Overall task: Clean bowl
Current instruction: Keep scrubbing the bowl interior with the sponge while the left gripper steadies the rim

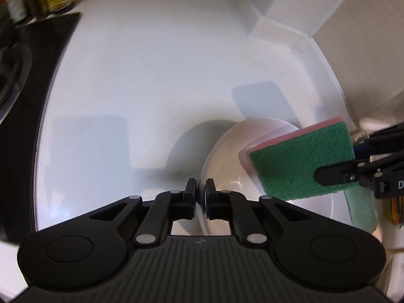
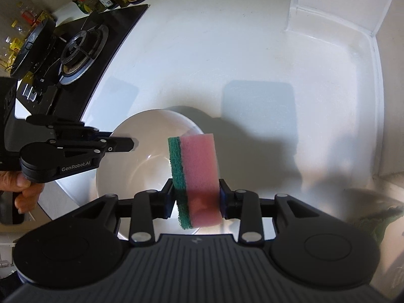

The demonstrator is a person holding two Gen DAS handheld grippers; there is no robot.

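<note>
Your left gripper (image 1: 201, 197) pinches the bowl (image 1: 227, 156) by its rim, at 9 o'clock in the right wrist view; your right gripper (image 2: 197, 199) clamps the sponge (image 2: 195, 179) above the bowl's 5 o'clock side; the bowl sits tilted over the white counter (image 2: 202, 50).

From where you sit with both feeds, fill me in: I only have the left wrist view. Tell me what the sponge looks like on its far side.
Observer: The sponge has a pink foam body with the green scourer as a thin layer on one side; the right gripper clamps it across those faces.
Operator: Give me the bowl's inside.
Observer: The white bowl looks empty and glossy, with no food residue that I can make out.
Operator: Report what sits left of the counter.
Observer: A gas burner on a black hob, jars behind it.
Operator: Confirm my grip.
Observer: The left gripper pinches the bowl's rim.
</note>
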